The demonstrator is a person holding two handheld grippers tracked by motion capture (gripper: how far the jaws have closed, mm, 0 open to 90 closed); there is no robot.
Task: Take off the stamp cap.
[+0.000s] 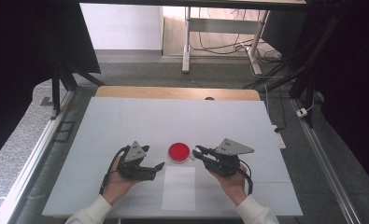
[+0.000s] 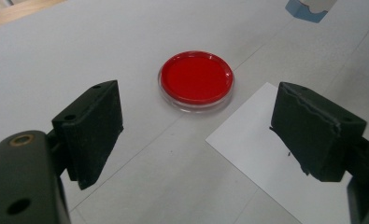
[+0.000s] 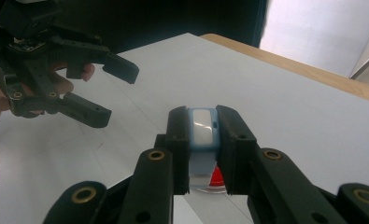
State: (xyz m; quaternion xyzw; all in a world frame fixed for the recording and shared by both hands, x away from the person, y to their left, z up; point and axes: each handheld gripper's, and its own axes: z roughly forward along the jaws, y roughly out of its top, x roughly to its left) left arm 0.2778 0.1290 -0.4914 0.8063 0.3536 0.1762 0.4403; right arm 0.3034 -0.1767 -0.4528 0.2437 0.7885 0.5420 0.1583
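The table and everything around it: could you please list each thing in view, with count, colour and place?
round dish: one, clear rim with red filling, on the table between the two tools
paper sheet: one, white, flat on the table just nearer the person than the dish
small block: one, light blue with a white face, clamped in the right tool
table: one, white top with a wooden far edge
desk frame: one, pale, on the floor beyond the table, cables beneath it
left tool: one, black, jaws apart, left of the dish
right tool: one, black, shut on the block, right of the dish
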